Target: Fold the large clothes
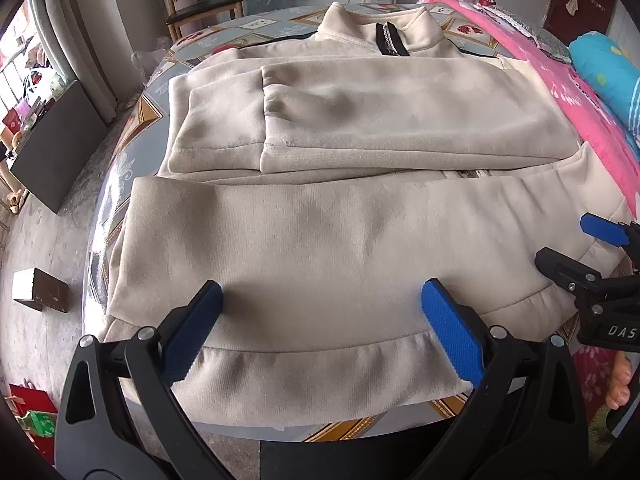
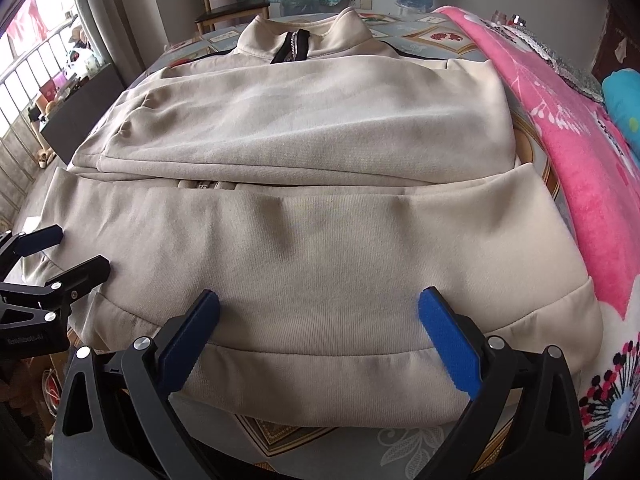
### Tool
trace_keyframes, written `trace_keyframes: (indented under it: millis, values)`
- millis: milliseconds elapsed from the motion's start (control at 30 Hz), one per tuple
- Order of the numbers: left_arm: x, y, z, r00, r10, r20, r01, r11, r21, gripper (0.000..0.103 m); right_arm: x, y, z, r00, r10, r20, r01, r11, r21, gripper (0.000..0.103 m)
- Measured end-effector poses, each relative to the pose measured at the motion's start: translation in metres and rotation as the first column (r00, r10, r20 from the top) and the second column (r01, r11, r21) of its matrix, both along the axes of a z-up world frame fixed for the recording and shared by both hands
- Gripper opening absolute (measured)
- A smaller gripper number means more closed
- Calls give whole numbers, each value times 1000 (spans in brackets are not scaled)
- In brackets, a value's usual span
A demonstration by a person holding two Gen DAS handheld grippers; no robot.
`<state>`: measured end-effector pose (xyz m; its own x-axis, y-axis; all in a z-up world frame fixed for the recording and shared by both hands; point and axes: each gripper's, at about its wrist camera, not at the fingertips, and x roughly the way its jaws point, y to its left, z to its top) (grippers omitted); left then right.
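A large beige zip-up sweatshirt [image 1: 320, 240] lies flat on the table, collar [image 1: 376, 28] at the far end and both sleeves [image 1: 360, 120] folded across its chest. Its hem band [image 1: 320, 368] hangs at the near table edge. My left gripper [image 1: 322, 300] is open over the hem's left half, blue pads apart, nothing between them. In the right wrist view the same sweatshirt [image 2: 320, 240] fills the frame, and my right gripper [image 2: 320, 308] is open above the hem band [image 2: 320, 376] on the right half. Each gripper shows at the side of the other's view: right gripper [image 1: 576, 248], left gripper [image 2: 68, 252].
A pink floral blanket [image 2: 580, 160] lies along the table's right side, touching the sweatshirt, with a blue bundle [image 1: 608, 68] behind it. The patterned tablecloth [image 2: 400, 444] shows at the near edge. A chair [image 1: 200, 0] stands beyond the table; boxes [image 1: 40, 290] sit on the floor at left.
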<state>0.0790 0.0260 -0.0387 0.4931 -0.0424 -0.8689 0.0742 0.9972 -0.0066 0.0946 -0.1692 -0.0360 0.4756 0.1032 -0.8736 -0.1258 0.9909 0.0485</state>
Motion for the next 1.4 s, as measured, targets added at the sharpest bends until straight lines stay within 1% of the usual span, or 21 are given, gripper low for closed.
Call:
trace_keyframes:
  millis: [67, 133, 200, 300, 367, 467, 533, 600, 633, 667, 700, 767, 800, 867, 933, 1000, 1033, 1100, 1200, 1300, 1400]
  values:
    - [-2, 4, 4, 999, 23, 27, -23, 1000, 3, 97, 2, -6, 5, 1000, 10, -21, -9, 998, 56, 97]
    - [-5, 14, 14, 998, 40, 54, -38, 998, -42, 97, 2, -10, 15, 1000, 1, -16, 0, 998, 59, 97]
    - [-3, 27, 31, 994, 51, 93, -41, 994, -102, 97, 3, -10, 27, 999, 35, -3, -34, 996, 86, 97]
    - [12, 46, 61, 984, 73, 165, -54, 992, -117, 97, 14, -8, 52, 996, 93, 12, -94, 983, 158, 97]
    - [30, 60, 85, 974, 80, 210, -55, 991, -121, 97, 29, -8, 71, 992, 124, 32, -128, 974, 186, 97]
    - [64, 67, 116, 962, 52, 267, -23, 994, -111, 97, 61, -9, 101, 987, 141, 75, -151, 977, 151, 97]
    - [90, 66, 130, 964, 14, 267, 15, 994, -107, 97, 87, -11, 118, 986, 140, 91, -152, 978, 144, 97]
    - [124, 62, 138, 969, -43, 242, 78, 987, -139, 97, 119, -17, 130, 987, 131, 88, -144, 977, 156, 97]
    - [140, 59, 139, 972, -58, 227, 94, 984, -148, 97, 136, -19, 132, 990, 117, 80, -128, 981, 148, 97]
    - [159, 55, 139, 974, -73, 212, 105, 984, -145, 97, 156, -21, 134, 992, 101, 72, -110, 985, 132, 97]
    - [182, 51, 136, 978, -83, 194, 108, 987, -123, 97, 177, -22, 133, 995, 87, 56, -93, 990, 110, 97]
    - [220, 43, 128, 986, -74, 150, 87, 993, -85, 97, 218, -23, 126, 997, 71, 7, -71, 994, 82, 97]
    - [241, 40, 122, 991, -65, 119, 77, 992, -97, 97, 237, -23, 122, 998, 55, -22, -53, 995, 80, 97]
    - [275, 32, 110, 997, -49, 58, 57, 987, -148, 97, 281, -23, 109, 995, 15, -98, -8, 997, 73, 97]
    - [306, 18, 97, 999, -48, 1, 47, 986, -159, 97, 316, -20, 96, 989, -14, -150, 26, 997, 77, 97]
    - [330, 6, 85, 998, -52, -43, 43, 982, -186, 97, 344, -18, 84, 981, -37, -193, 53, 996, 75, 97]
    - [341, -1, 79, 998, -39, -55, 28, 983, -183, 97, 354, -17, 79, 978, -48, -204, 63, 995, 70, 97]
    - [359, -12, 70, 998, -12, -57, 4, 988, -153, 97, 371, -16, 69, 973, -71, -221, 86, 995, 56, 97]
    - [377, -25, 53, 998, 13, -66, -18, 997, -76, 97, 389, -15, 53, 961, -86, -265, 104, 993, 54, 97]
    - [389, -35, 39, 998, 26, -63, -25, 1000, 11, 96, 400, -12, 35, 946, -81, -313, 93, 995, 23, 97]
    - [396, -39, 29, 997, 28, -78, -24, 999, 49, 96, 407, -12, 26, 942, -88, -323, 85, 996, -24, 96]
